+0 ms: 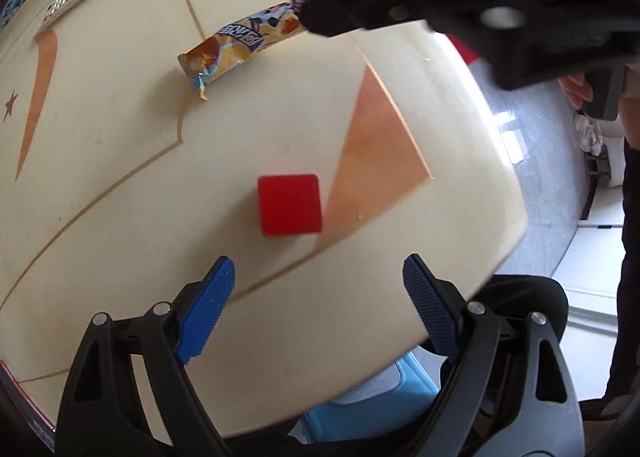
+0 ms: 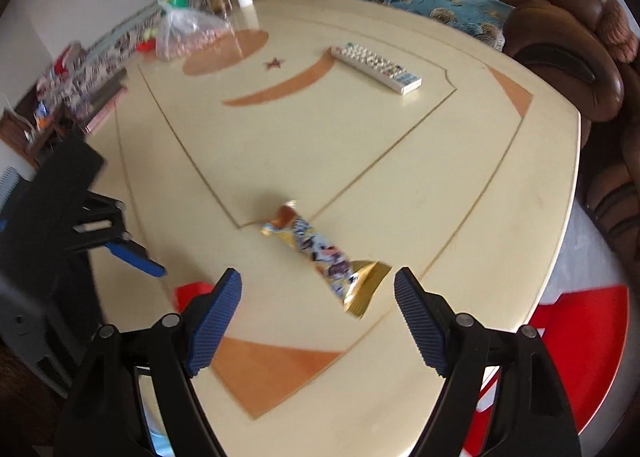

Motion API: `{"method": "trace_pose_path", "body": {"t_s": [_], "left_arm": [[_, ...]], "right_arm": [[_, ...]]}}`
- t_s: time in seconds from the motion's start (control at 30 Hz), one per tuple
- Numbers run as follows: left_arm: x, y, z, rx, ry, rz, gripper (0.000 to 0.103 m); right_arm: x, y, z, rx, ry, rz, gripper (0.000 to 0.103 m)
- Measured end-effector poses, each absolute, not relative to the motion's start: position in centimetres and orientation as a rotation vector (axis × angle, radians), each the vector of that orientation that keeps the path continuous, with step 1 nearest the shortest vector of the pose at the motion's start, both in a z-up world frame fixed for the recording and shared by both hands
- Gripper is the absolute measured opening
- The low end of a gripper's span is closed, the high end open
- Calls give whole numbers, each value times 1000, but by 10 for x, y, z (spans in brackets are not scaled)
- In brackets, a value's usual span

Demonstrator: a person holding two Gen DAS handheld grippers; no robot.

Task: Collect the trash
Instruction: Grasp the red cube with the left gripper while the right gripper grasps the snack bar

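Nothing has been collected yet, as far as these views show. The snack wrapper [image 2: 320, 253] lies flat on the cream tabletop [image 2: 360, 161], and it serves here as the landmark for everything else. Its gold crimped end points toward the right gripper [image 2: 318, 315], whose blue fingers [image 2: 216, 321] stand wide apart with nothing between them; they hang just short of that gold end, above it and not touching. In the left wrist view the same right gripper's dark body crosses over the wrapper's far end, hiding part of it.

The left gripper [image 1: 316, 305] is also wide open and empty. It hovers to one side of the wrapper, with a red cube [image 1: 290, 205] on the tabletop just ahead of its fingers [image 1: 206, 313]; the cube sits apart from the wrapper, nearer the table's rim. Whether the cube counts as trash I cannot tell.

Beyond the wrapper, well apart from it, lie a white remote control [image 2: 378, 67] and, further still, a clear plastic bag [image 2: 188, 33] with jars behind it. No bin is clearly visible in either view.

By my reading, the task is at its very start: the approach to the first piece is under way, and the grasp, the lift and the carry to a bin all remain.
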State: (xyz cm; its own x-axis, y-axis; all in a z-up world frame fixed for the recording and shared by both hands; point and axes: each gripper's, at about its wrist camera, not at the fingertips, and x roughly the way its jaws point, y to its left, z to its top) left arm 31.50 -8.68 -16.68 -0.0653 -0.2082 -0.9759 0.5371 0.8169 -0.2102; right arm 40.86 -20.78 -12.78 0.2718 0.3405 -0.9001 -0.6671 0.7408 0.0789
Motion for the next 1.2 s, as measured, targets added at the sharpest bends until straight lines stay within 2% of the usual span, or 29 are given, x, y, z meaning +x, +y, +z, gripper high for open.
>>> {"method": "trace_pose_path", "body": {"t_s": [0.03,0.1,0.33,0.43,0.57,0.63,0.73,0.8,0.87,0.93,1.07,1.2], "left_arm": [[315,-87,-169,271,1516,-618,83],[315,-85,-173,268,1516,-607,74],[311,-87,-179,288,1504,-561,64],[311,-87,-178,286,1496,-531,54],[309,-93,-177,306,1490,-516,51],[307,-100,-175,321,1484,-496,50],[305,-106,-174,339,1480,-469,48],[306,-106,-174,337,1477,-436,39],[310,-112,-171,302,1493,-413,34],[314,-110,-171,264,1511,-411,33],[317,-115,-169,231,1525,-428,34],[322,-122,-167,224,1519,-424,43]], "right_arm": [[411,-205,-132,-366,1104,696,77],[416,-200,-141,-405,1105,706,77],[432,-181,-171,-485,1142,736,77],[435,-181,-182,-472,1147,735,76],[432,-188,-179,-422,1106,714,69],[431,-192,-178,-401,1083,688,61],[427,-194,-179,-380,1056,655,58],[424,-194,-180,-385,1038,624,55],[422,-194,-179,-373,1035,609,51],[419,-195,-179,-357,1030,588,44],[416,-200,-179,-325,1036,545,39],[416,-203,-178,-292,1049,519,39]]}}
